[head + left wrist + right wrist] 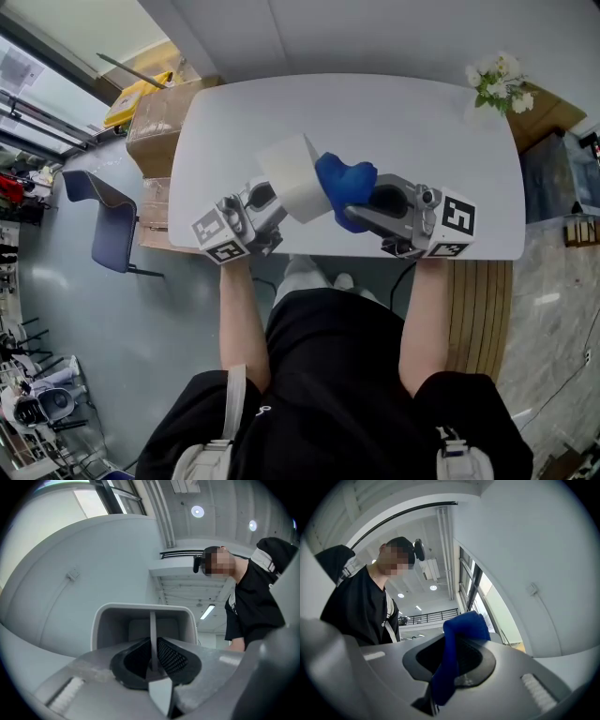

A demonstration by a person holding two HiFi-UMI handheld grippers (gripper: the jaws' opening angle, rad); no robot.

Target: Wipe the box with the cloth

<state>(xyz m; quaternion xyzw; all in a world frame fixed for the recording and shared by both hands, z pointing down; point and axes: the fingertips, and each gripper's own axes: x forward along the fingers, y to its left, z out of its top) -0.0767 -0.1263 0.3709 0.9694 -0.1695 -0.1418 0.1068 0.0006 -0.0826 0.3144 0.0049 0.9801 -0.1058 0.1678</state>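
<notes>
1. Overhead, at the middle of the head view, the left gripper (270, 204) clamps one thin wall of the white box (295, 176), which is held over the pale tabletop (403, 122).
2. Beside it, the right gripper (367, 202) is closed on the blue cloth (345, 183), which lies against the box's right-hand face in the frame.
3. Seen from the left gripper view, the box's open side faces the camera.
4. Flowers (499, 82) stand at the tabletop's upper right corner, and a chair (111, 225) sits at the frame's left.
</notes>
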